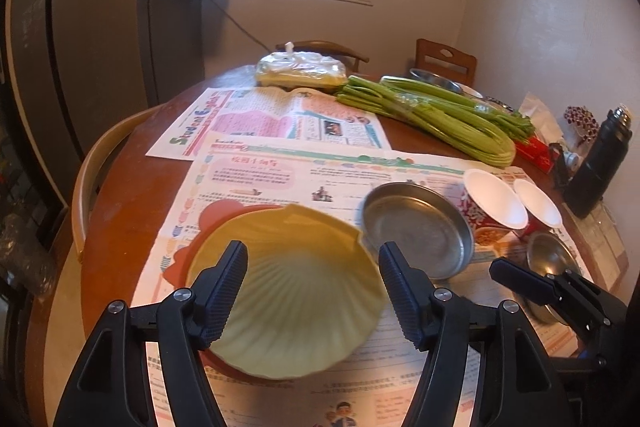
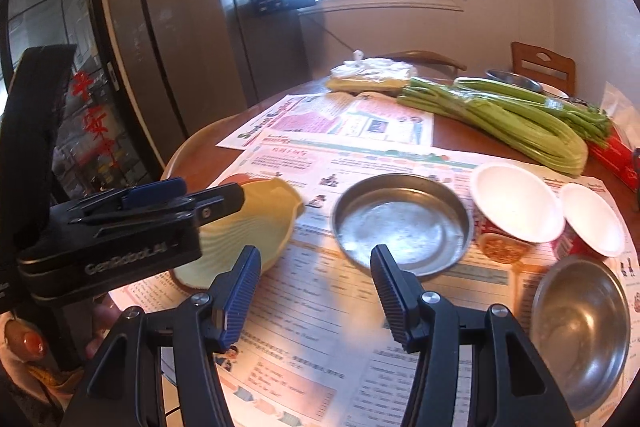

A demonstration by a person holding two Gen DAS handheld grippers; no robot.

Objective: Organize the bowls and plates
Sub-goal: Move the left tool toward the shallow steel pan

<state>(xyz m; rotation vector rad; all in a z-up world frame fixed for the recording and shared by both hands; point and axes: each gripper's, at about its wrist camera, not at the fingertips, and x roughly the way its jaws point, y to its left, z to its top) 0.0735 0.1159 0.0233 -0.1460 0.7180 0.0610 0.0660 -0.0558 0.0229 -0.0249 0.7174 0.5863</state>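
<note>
A yellow shell-shaped plate (image 1: 296,291) rests on a red plate (image 1: 224,219) on newspaper; my left gripper (image 1: 312,267) is open just above it. It also shows in the right wrist view (image 2: 248,227). A steel plate (image 1: 420,227) (image 2: 400,219) lies to its right. Two red bowls with white insides (image 1: 496,199) (image 1: 538,203) stand beyond, also seen from the right wrist (image 2: 516,203) (image 2: 592,219). A small steel bowl (image 2: 584,327) sits at near right. My right gripper (image 2: 316,271) is open above the newspaper, in front of the steel plate.
Celery stalks (image 1: 432,115), a bagged yellow package (image 1: 300,71), a dark flask (image 1: 600,163) and a red box (image 1: 536,151) lie on the round wooden table (image 1: 116,195). Chairs stand around it. A dark fridge (image 2: 172,39) stands to the left.
</note>
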